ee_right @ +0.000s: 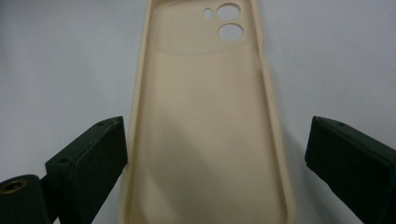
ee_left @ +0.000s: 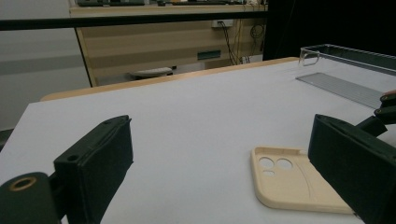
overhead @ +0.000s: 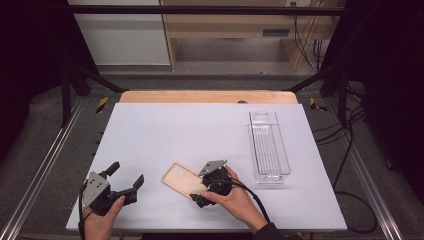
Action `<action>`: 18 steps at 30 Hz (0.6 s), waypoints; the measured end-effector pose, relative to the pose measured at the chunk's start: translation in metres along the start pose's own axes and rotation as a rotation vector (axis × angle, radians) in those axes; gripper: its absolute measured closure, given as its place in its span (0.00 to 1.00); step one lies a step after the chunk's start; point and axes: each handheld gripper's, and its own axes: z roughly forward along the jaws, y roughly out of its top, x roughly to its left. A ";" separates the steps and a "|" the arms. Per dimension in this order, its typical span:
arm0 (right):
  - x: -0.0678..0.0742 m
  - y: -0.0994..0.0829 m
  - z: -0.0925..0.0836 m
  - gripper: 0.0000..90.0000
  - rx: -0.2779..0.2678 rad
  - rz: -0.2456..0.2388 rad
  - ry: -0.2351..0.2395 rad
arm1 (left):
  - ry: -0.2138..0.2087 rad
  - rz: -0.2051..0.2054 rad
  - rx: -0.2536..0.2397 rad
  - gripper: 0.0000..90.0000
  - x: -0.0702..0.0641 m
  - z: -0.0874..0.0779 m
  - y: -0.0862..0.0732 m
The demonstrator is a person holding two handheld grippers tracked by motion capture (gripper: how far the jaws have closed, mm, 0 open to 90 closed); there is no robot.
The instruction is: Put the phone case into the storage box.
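Note:
A beige phone case (overhead: 181, 179) lies inside-up on the white table (overhead: 200, 125), near the front edge. My right gripper (overhead: 199, 186) is open and lowered over the case's near end, one jaw on each side of it. The right gripper view looks straight along the case (ee_right: 205, 126), with its camera holes at the far end and both jaws standing apart from its rims. My left gripper (overhead: 127, 174) rests open to the left of the case, holding nothing. In the left gripper view the case (ee_left: 292, 182) lies partly behind the right jaw.
A clear, long plastic bin (overhead: 269, 147) stands on the right side of the table, and its near end (ee_left: 345, 70) has a handle hole. The table's wooden far edge (overhead: 207, 96) borders dark floor. A black frame bar crosses overhead.

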 end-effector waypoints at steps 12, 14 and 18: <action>0.007 0.000 0.007 0.07 0.013 -0.022 -0.001 | -0.004 0.000 0.000 0.07 -0.001 0.000 0.000; 0.008 0.000 0.009 0.07 0.015 -0.033 -0.001 | -0.006 0.001 0.000 0.07 -0.001 0.001 0.000; 0.010 0.000 0.012 0.06 0.017 -0.040 -0.015 | -0.008 0.000 0.000 0.07 -0.001 0.001 0.000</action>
